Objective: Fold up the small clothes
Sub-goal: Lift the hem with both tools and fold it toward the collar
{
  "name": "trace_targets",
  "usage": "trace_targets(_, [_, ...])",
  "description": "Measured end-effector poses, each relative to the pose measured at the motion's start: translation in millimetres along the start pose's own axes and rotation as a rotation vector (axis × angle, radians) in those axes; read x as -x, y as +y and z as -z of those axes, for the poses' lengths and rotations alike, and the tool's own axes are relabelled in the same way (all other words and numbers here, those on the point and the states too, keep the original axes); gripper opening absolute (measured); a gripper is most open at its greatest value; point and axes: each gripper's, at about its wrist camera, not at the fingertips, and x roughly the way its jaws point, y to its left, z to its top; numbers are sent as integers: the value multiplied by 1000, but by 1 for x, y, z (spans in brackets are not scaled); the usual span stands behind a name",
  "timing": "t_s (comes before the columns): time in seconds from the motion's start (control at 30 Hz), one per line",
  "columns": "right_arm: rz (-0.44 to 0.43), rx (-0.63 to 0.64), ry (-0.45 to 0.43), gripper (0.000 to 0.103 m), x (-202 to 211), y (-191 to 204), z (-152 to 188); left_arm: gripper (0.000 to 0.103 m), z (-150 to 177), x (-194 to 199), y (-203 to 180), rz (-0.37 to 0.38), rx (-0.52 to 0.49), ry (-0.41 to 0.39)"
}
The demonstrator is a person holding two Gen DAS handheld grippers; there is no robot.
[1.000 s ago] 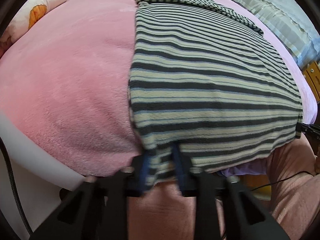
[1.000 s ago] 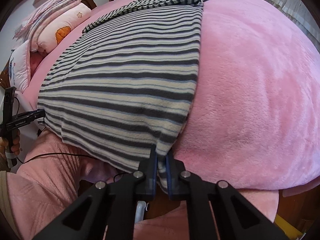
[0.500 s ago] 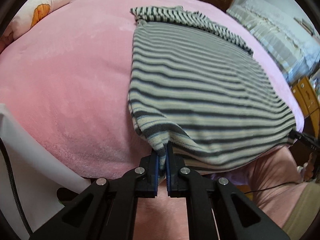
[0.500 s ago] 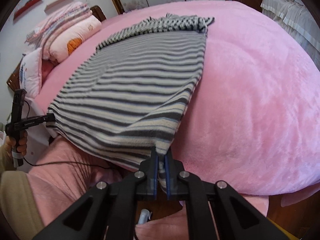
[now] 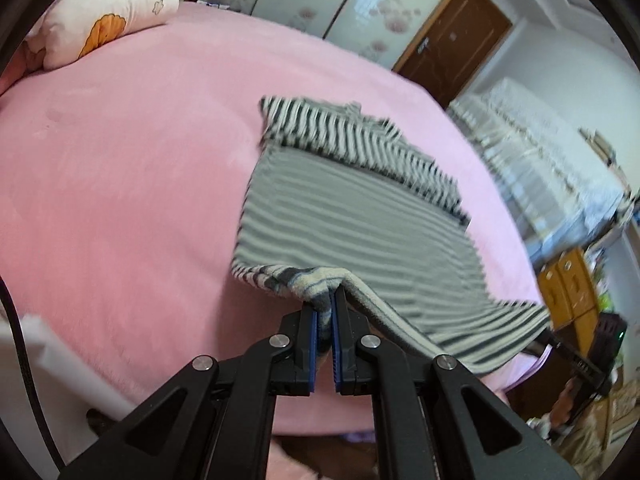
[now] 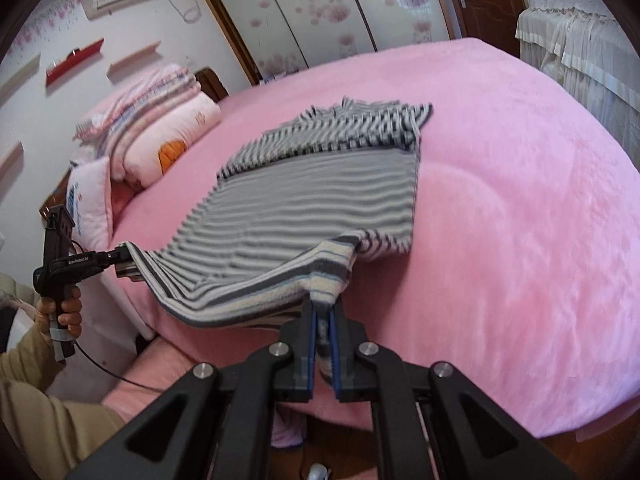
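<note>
A grey, cream and dark striped garment (image 5: 352,216) lies spread on the pink blanket (image 5: 120,160), with its sleeves folded across the far end. My left gripper (image 5: 326,304) is shut on the near left corner of the hem and holds it above the bed. My right gripper (image 6: 323,312) is shut on the near right corner of the garment (image 6: 304,208). The hem sags between the two grippers. In the right wrist view the left gripper (image 6: 124,262) appears at the far left, held by a hand (image 6: 64,312).
Pillows and folded quilts (image 6: 168,136) are stacked at the head of the bed (image 6: 520,200). White lace-covered furniture (image 5: 552,160) and a wooden cabinet (image 5: 568,284) stand beside the bed. A beige sleeve (image 6: 32,400) is at the lower left.
The left jaws closed on the hem corner. Both grippers then rose, lifting the near hem off the bed's edge; the far half of the garment still lies flat.
</note>
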Motion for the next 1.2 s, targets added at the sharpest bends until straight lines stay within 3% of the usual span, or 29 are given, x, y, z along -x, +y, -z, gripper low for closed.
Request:
trace_targets(0.27, [-208,-151,-80,5,11,-16,-69,4,-71,-2,-10,97,148,-37])
trace_targets(0.4, [-250,-189,-127,5,11,-24,-108,4,-111,-7,-8,94,182,-75])
trace_targets(0.63, [-203,-247,-161,5,-37,-47,-182,5,-189,-65,-6,74,252,-78])
trace_targets(0.83, [-130,-335,-139,5,-111,-79,-233,5,-244,-159,0,3,311,-17])
trace_targets(1.2, [-38,-512,-70,5,-212,-139,-261,5,-280,-276,25,-68,435,57])
